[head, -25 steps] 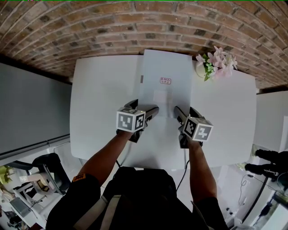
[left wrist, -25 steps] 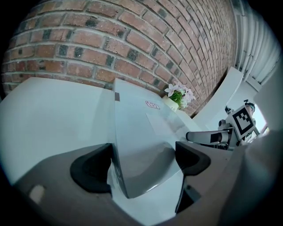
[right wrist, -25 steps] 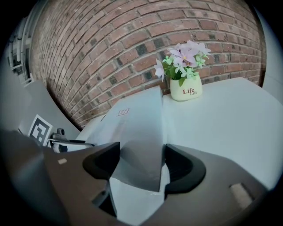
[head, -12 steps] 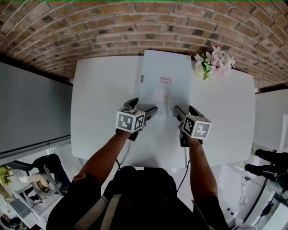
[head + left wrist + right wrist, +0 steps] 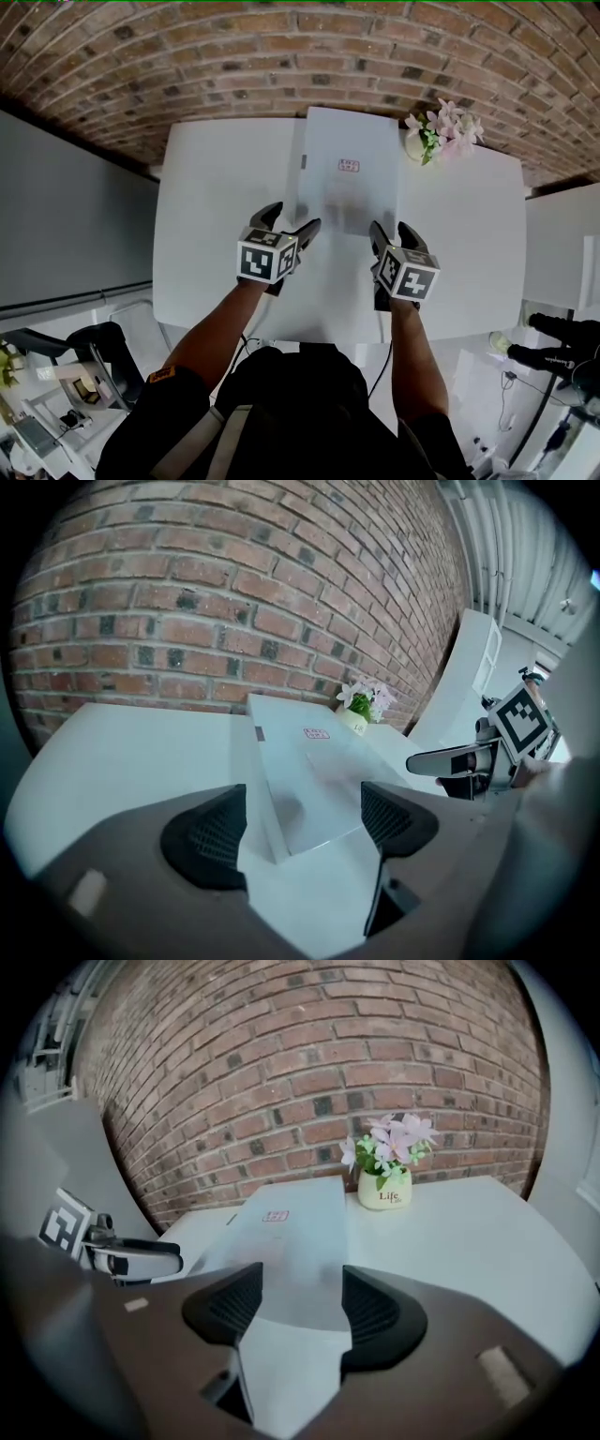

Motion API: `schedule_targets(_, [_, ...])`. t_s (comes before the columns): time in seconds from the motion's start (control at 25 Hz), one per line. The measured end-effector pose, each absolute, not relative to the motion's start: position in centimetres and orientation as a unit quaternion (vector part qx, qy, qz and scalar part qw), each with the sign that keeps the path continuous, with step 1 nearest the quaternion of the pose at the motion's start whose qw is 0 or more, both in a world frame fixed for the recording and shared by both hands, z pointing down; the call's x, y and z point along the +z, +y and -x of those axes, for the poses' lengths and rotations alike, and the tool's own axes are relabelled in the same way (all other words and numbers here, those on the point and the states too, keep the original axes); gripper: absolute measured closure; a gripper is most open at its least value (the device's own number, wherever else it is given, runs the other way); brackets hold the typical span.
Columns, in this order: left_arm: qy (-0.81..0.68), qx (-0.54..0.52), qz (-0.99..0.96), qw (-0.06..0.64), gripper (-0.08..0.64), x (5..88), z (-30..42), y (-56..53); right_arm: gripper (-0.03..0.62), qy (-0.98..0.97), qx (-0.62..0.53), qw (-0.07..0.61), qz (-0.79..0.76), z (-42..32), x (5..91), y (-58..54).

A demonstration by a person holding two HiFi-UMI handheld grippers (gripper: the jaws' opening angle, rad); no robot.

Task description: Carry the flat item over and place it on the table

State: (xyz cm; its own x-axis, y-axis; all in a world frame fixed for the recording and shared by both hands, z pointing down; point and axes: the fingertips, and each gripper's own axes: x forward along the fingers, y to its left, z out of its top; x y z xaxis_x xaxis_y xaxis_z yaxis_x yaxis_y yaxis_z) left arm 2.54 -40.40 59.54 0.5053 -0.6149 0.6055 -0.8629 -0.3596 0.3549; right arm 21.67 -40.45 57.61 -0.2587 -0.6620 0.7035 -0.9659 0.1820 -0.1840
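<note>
- On the white table (image 5: 216, 206), set against a brick wall (image 5: 281, 56), lies one flat white box (image 5: 347, 192). It rests flat on the tabletop, in the middle and towards the far side.
- One small red-printed label (image 5: 348, 166) sits on the box's top face, in the half nearer the wall.
- One white flowerpot (image 5: 419, 145) with pink blossoms stands just beside the box's far right corner.
- There are two grippers, one in each of the person's hands, each carrying one marker cube.
- The box's long axis runs straight away from the person towards the wall. One short end faces the grippers and the other reaches the table's far edge by the bricks.
- The left gripper (image 5: 289, 217) hovers at the box's near left corner with its jaws apart and closing.
- In the left gripper view that corner shows in the gap between the jaws, but neither of the pads (image 5: 202, 836) touches it.
- The right gripper (image 5: 392, 230) hovers at the box's near right corner, also with its jaws apart and closing.
- In the right gripper view the box's near edge lies across the gap between the jaws, and its pads (image 5: 375, 1312) are clear of the box.
- The two grippers are side by side, with the width of the box's short end between them.
</note>
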Motion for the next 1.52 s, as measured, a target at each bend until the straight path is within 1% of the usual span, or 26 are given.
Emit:
schedule_targets(0.08, [-0.465,0.184,-0.803,0.323,0.187,58.4,-2.3,-39.7,0.344,-0.732,0.300,0.239,-0.563,-21.1,56.3,-39.7])
schedule_targets(0.2, [-0.475,0.187,-0.803,0.308,0.250,56.4,-2.1,-38.6,0.390,-0.735,0.280,0.238,-0.570,-20.2,54.7,-38.6])
schedule_targets(0.32, [-0.481,0.186,-0.805,0.294,0.330,54.6,-2.1,-37.3,0.444,-0.735,0.270,0.227,-0.579,-19.2,53.2,-37.3])
schedule_targets(0.48, [-0.477,0.184,-0.812,0.282,0.410,52.6,-2.3,-35.1,0.491,-0.730,0.273,0.204,-0.592,-18.0,51.6,-35.0])
schedule_targets(0.6, [-0.473,0.187,-0.819,0.265,0.490,51.0,-2.3,-33.2,0.529,-0.729,0.271,0.191,-0.599,-17.1,50.4,-33.2])
schedule_targets(0.68, [-0.476,0.188,-0.821,0.253,0.550,50.2,-2.0,-31.9,0.538,-0.737,0.262,0.187,-0.594,-16.1,49.7,-32.0])
schedule_targets(0.92, [-0.481,0.188,-0.826,0.227,0.554,48.3,-0.4,-28.0,0.591,-0.740,0.245,0.169,-0.603,-14.2,47.5,-28.4])
schedule_targets(1.52, [-0.475,0.165,-0.845,0.180,0.555,45.5,3.5,-21.0,0.591,-0.747,0.226,0.139,-0.609,-8.9,44.6,-20.2])
